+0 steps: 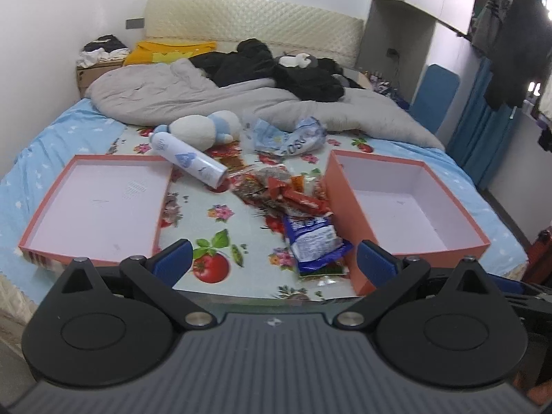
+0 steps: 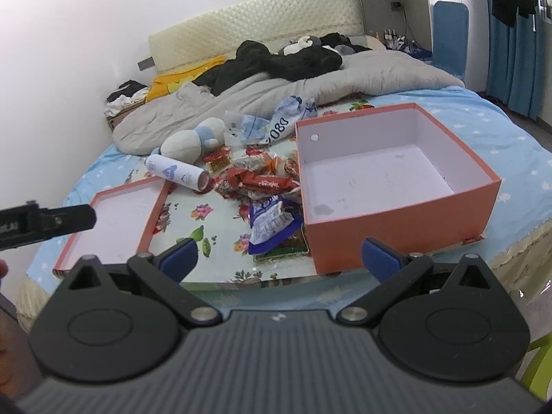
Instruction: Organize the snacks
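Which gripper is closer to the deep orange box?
Right. The right gripper hovers at the deep orange box's near wall; the left gripper faces the snacks beside it.

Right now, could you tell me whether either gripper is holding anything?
Nothing is held: the left gripper and right gripper are both open and empty.

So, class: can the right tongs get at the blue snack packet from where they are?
Probably yes: the right tongs are open and empty, and the blue snack packet lies uncovered just ahead, beside the orange box.
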### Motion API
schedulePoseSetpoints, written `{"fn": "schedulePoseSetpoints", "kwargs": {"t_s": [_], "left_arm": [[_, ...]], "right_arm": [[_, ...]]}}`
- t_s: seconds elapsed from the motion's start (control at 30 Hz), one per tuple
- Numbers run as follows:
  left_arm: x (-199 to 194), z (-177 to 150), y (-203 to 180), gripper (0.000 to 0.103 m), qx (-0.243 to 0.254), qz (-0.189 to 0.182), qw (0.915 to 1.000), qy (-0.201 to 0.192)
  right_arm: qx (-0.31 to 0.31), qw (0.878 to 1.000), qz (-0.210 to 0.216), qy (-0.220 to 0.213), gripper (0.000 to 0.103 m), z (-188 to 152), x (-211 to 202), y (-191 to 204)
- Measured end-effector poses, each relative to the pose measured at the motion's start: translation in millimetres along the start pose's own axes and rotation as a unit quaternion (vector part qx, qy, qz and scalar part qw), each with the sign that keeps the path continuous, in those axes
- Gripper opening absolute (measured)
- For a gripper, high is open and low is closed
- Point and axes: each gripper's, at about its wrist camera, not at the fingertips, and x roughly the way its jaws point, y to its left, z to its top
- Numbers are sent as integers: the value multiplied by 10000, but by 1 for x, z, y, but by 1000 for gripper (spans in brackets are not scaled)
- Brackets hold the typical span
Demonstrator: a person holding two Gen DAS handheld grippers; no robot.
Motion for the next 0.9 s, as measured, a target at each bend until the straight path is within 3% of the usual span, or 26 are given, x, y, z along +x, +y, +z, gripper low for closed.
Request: {"fn": "schedulePoseSetpoints", "kwargs": {"t_s": [0.13,0.33,0.9], "left_arm": [[-4,1,-3,102,45,-15,9997,-223],[3,-3,1,102,-19,96,9999,107],[8,-15,19,102,-213,168,9994,216]], "right_arm": [[-48,10000,-52,-41,103,3,3,-4],[-81,9999,110,-69,103,2,6,-2],[-237,9996,161,-69,100,-9,7,17]]}}
